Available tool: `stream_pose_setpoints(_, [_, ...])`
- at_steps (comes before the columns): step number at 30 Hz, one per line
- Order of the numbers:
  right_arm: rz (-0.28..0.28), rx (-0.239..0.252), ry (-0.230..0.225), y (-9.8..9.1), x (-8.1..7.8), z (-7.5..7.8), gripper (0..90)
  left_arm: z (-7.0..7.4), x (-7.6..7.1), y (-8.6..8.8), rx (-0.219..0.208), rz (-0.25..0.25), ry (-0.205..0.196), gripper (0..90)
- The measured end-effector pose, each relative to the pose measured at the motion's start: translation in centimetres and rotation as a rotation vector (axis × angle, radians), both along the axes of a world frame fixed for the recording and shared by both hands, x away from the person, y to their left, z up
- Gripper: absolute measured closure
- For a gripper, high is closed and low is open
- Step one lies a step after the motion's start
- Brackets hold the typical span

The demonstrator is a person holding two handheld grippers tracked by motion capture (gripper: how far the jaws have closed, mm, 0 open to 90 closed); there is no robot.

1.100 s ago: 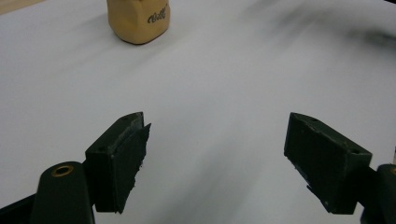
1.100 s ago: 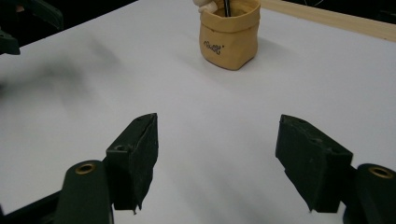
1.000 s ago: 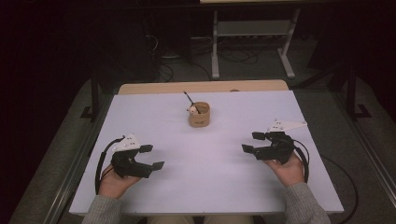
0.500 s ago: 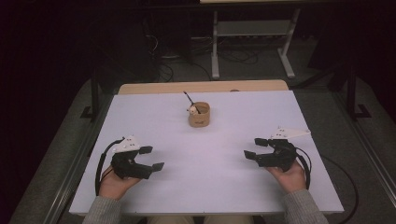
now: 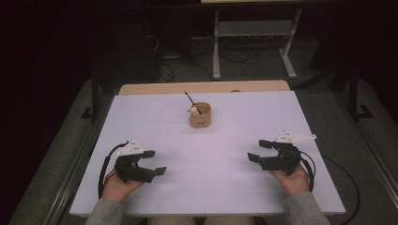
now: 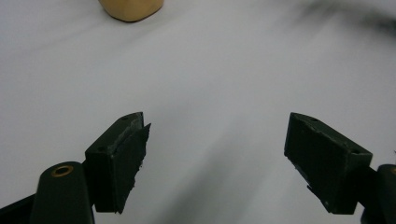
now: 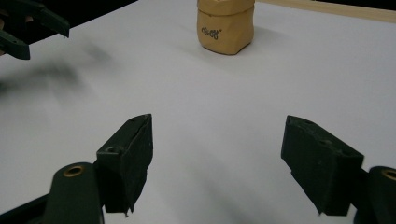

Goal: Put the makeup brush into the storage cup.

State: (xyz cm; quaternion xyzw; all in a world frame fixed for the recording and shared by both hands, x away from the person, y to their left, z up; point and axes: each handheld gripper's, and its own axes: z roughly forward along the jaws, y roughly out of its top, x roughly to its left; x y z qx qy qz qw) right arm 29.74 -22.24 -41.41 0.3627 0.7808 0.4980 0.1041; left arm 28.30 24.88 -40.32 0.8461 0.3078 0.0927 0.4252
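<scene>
High view: tan cup [image 5: 200, 115] stood upright at table [image 5: 141, 117] far-centre, stick leaned inside; left gripper [image 5: 152, 162] and right gripper [image 5: 259, 150] roughly equally distant, both gaping, nothing gripped.

Left gripper view: cup [image 6: 130, 8] seen ahead, upper left.

Right gripper view: jaws just widened, nothing between; cup [image 7: 225, 25] ahead.

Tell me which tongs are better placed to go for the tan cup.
Neither clearly, though I lean right. The tan cup with a dark stick in it stands mid-table, far from both. The right tongs, which have just been opening, face it squarely; the left tongs see it off-centre.

A tan cup [image 5: 200, 115] stands upright mid-table, a dark-handled utensil [image 5: 191, 101] leaning inside.
</scene>
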Motion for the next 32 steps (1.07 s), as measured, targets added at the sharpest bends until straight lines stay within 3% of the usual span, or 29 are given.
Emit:
stream_pose_setpoints(5, [0.002, -0.007, -0.005, 0.03, -0.23, -0.19, 23.7, 0.04, -0.02, -0.04, 0.006, 0.004, -0.020, 20.1])
stream_pose_setpoints(32, [0.031, -0.026, -0.006, 0.17, -0.35, -0.54, 22.9, -0.05, 0.30, 0.35, -0.008, 0.010, -0.010, 19.5])
